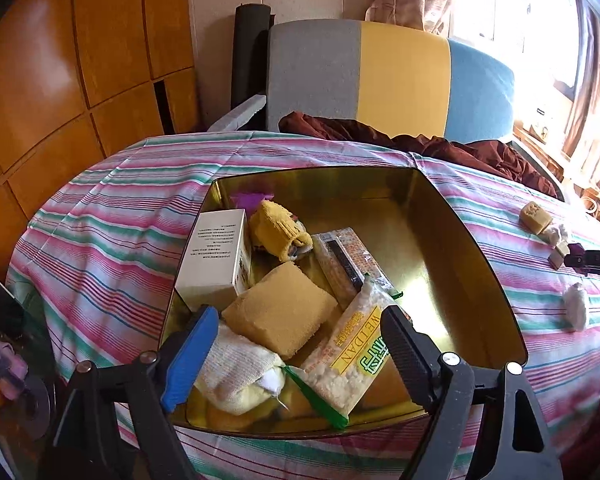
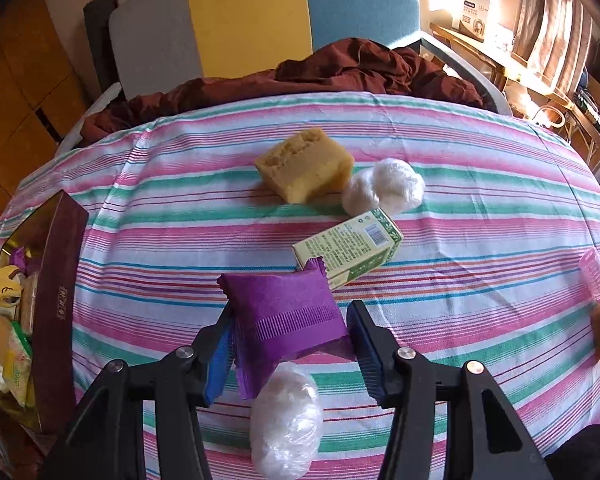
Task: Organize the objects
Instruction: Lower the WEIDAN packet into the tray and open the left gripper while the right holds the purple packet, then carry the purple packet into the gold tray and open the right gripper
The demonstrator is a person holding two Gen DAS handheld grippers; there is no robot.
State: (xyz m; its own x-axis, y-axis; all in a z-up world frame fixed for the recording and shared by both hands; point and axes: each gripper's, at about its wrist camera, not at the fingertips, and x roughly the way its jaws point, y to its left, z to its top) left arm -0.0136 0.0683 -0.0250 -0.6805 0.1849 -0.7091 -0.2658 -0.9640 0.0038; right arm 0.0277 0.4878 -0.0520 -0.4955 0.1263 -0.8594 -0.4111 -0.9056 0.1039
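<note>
1. A striped cloth (image 2: 480, 168) of pink, green and white covers the whole table, with a dark red blanket (image 2: 340, 68) bunched along its far edge.
2. A gold tin (image 1: 452, 220) sits on the cloth below the left claw; in the right wrist view it lies at the far left, showing a dark maroon outer wall.
3. Inside the tin, a white box (image 1: 216, 256) stands at the left wall, a yellow sponge (image 1: 280, 314) lies in the middle, a clear snack bag (image 1: 352, 364) with a yellow label rests near the front, a white sock bundle (image 1: 240, 372) lies at the near left and a yellow rolled cloth (image 1: 278, 228) sits farther back.
4. The left claw (image 1: 296, 344) hangs released over the near part of the tin, nothing between its fingers.
5. The right claw (image 2: 290, 344) is clenched on a purple packet (image 2: 288, 320), lifted off the cloth.
6. On the open cloth, a yellow sponge block (image 2: 304, 168) lies far from the claw, with a white plastic ball (image 2: 384, 190) touching its right side.
7. A small green carton (image 2: 352, 248) lies just behind the purple packet.
8. Another white plastic wad (image 2: 286, 420) lies nearest, under the right claw.
</note>
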